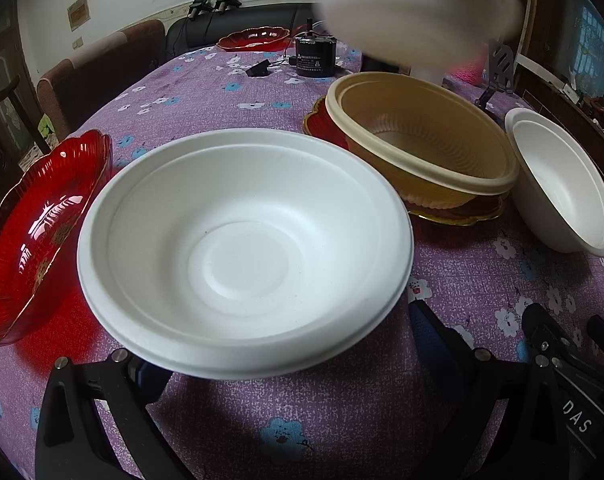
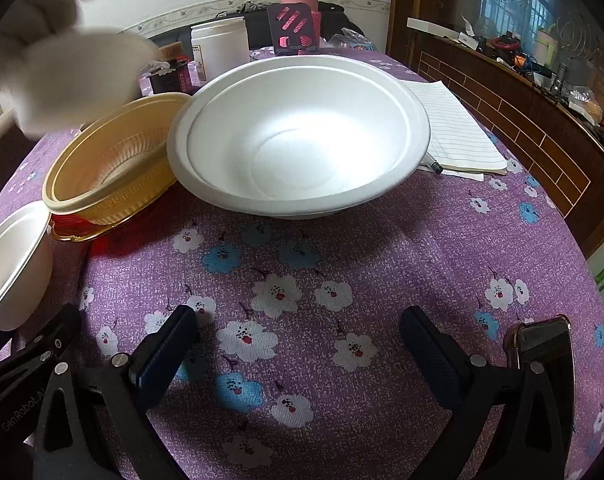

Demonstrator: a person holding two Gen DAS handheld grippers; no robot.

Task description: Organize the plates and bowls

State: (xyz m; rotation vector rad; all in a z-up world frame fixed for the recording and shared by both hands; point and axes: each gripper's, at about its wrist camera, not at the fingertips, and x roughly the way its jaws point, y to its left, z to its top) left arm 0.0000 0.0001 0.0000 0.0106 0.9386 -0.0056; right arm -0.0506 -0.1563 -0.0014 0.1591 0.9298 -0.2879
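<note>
A white foam bowl stands just ahead of my left gripper, which is open. Its near rim hides the tip of one finger, and I cannot tell if they touch. A red plate lies to its left. To the right, a tan bowl sits on a gold-rimmed red plate, with a second white bowl beyond. That second bowl is ahead of my right gripper, which is open over bare cloth. The tan bowl sits to its left.
A blurred gloved hand hovers above the tan bowl. Another red plate and a black device sit far back. A notepad with a pen, a white jar and a phone lie around the right gripper.
</note>
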